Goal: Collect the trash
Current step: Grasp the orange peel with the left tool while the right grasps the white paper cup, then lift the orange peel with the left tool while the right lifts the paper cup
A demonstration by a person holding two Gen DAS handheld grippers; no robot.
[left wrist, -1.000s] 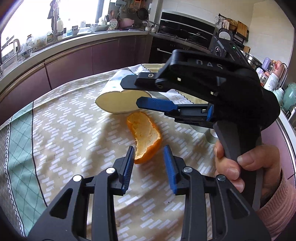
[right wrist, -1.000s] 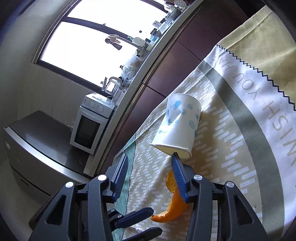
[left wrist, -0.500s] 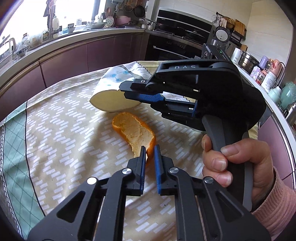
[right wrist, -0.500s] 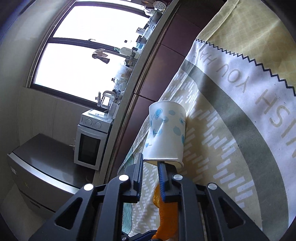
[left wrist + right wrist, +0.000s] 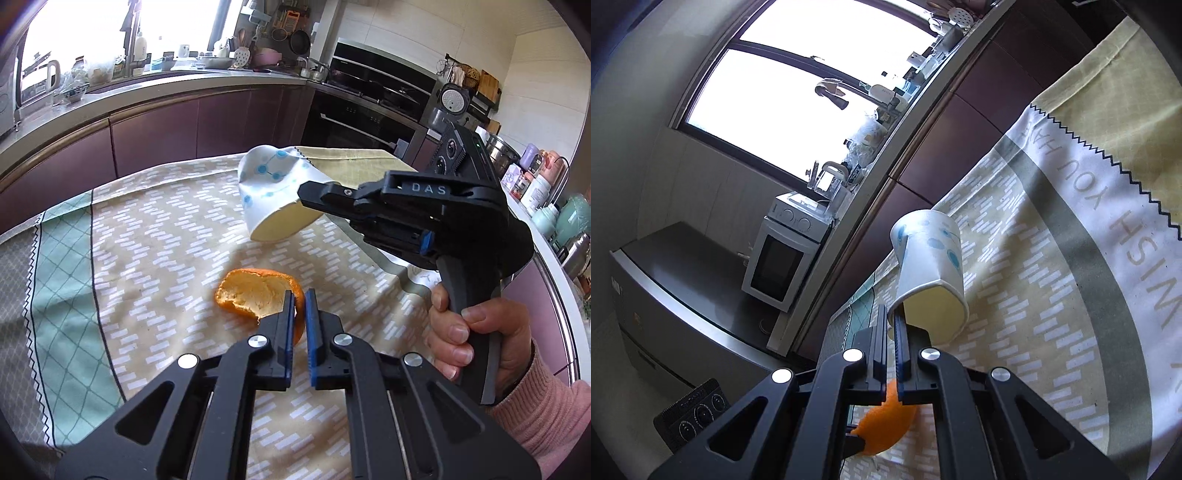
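**Both grippers clamped on trash**

Orange peel held over the patterned tablecloth, its near edge pinched between the closed jaws of the left gripper. Paper cup, white with blue dots, lifted and tilted, mouth toward the camera; right gripper jaws together on its rim. Person's hand grips the right handle. Kitchen counter behind.

White paper cup with blue dots; orange peel; beige tablecloth with white dashes and green diamond border.
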